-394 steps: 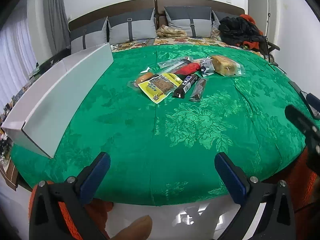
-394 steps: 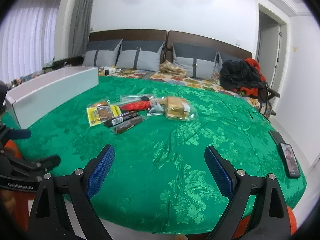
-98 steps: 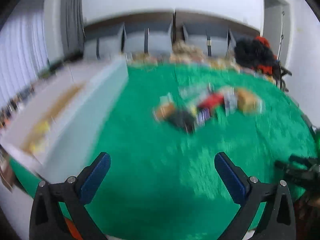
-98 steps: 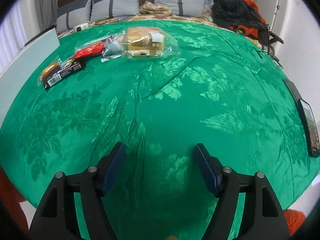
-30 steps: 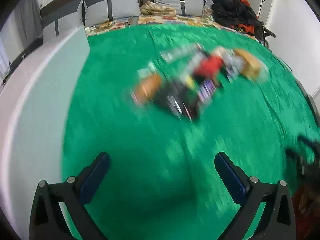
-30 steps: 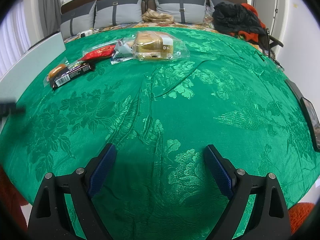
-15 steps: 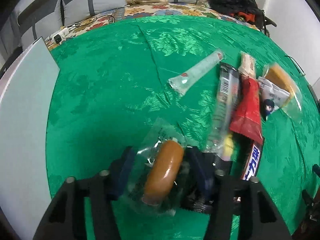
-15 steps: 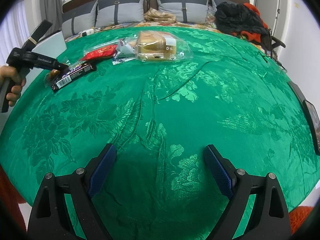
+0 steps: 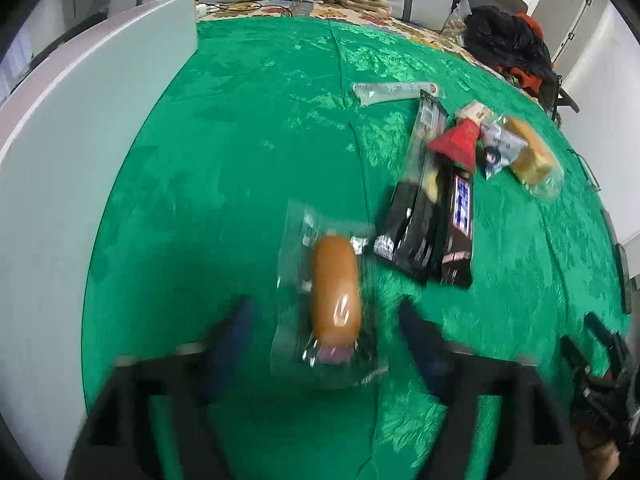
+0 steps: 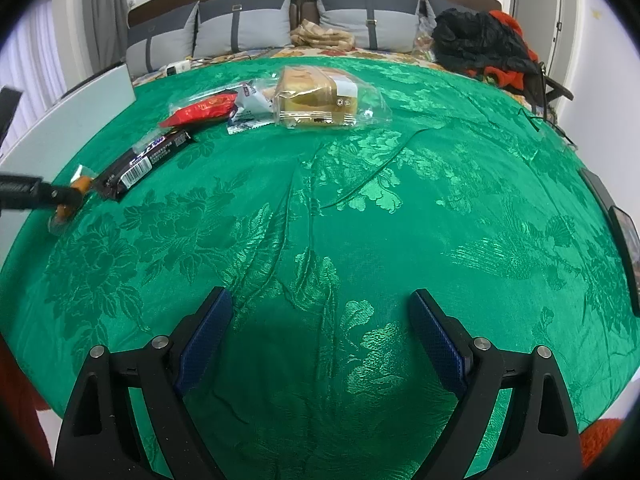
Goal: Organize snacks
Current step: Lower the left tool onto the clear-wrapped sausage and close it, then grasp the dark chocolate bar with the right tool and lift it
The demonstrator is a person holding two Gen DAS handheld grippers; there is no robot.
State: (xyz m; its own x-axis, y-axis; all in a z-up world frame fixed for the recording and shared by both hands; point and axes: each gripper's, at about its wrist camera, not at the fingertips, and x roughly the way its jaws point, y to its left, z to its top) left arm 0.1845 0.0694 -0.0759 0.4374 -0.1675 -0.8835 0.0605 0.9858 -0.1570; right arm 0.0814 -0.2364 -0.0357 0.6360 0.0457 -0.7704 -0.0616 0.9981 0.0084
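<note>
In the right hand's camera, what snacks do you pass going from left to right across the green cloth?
Dark chocolate bar → red packet → small white packet → wrapped golden cake.

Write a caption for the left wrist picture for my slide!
Left tool opening around a wrapped bun on the green cloth, other snacks to its right.
</note>
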